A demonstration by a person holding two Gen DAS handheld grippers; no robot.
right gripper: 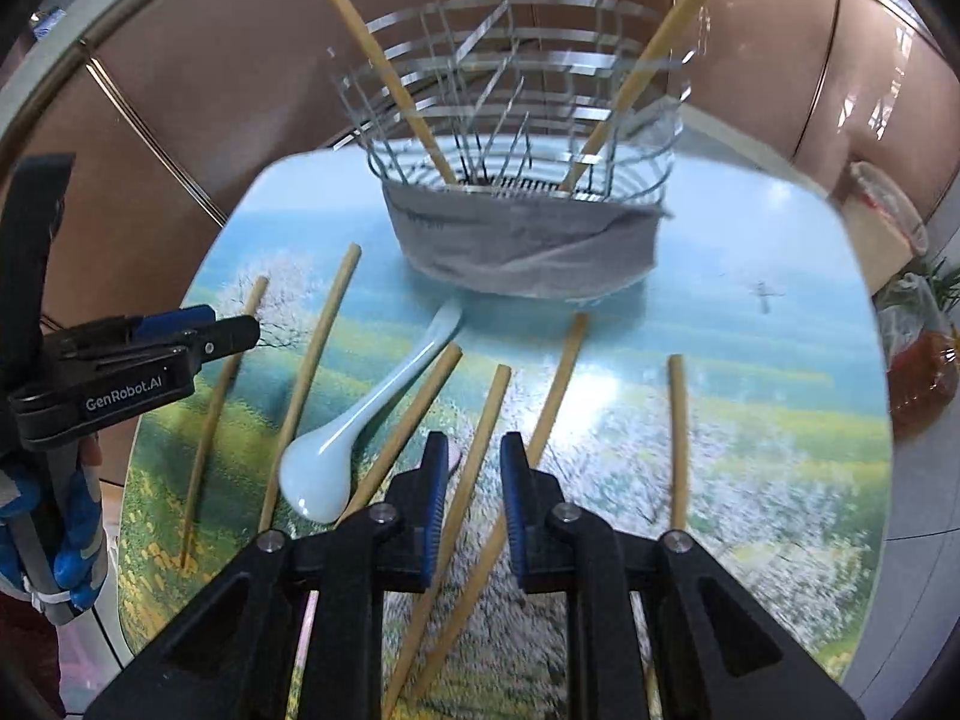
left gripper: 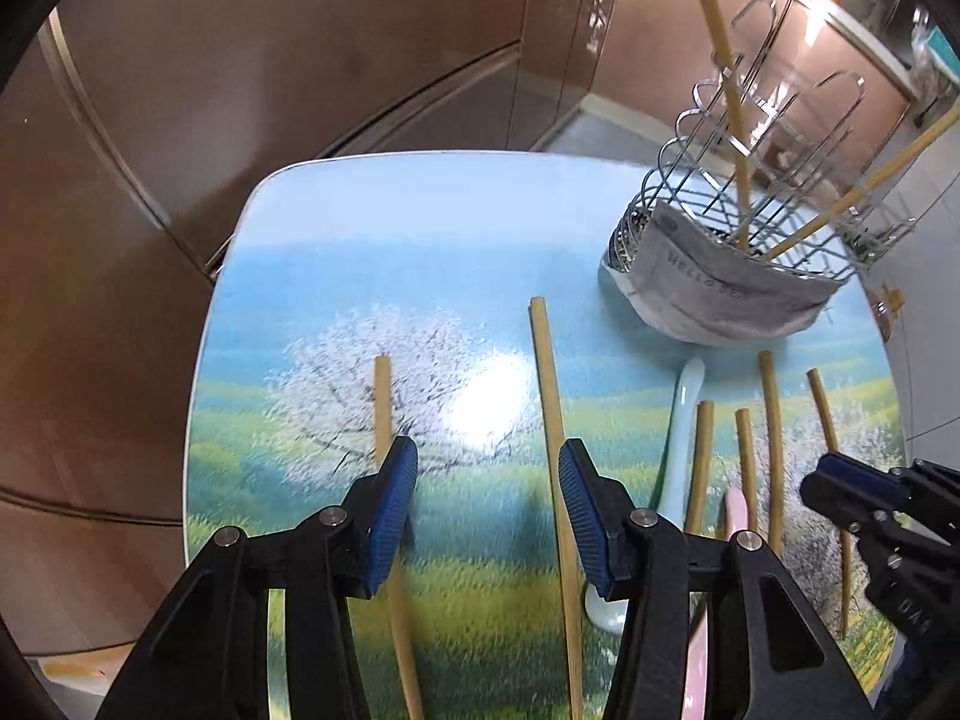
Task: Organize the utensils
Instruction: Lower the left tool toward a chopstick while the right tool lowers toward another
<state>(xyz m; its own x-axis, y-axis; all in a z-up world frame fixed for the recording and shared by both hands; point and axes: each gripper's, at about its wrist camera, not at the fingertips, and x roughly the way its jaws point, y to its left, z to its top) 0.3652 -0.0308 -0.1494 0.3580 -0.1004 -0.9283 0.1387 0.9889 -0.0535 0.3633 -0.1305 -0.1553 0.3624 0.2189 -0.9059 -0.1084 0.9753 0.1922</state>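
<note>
Left tongs (left gripper: 486, 498): you're hovering them open, between two chopsticks, gripping nothing.
Right tongs (right gripper: 474, 480): you're narrowing around one chopstick (right gripper: 480, 450), pads not yet pressing.
Risk: neighbouring sticks are crowding it; you're risking a nudge or a slipping grip.
Wire basket (right gripper: 516, 120): standing behind, already holding two sticks.

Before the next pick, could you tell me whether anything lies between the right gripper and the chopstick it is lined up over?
Nothing visible does. The right gripper hovers with its jaws apart over one chopstick lying on the table; the pale blue spoon rests off to the side.
</note>
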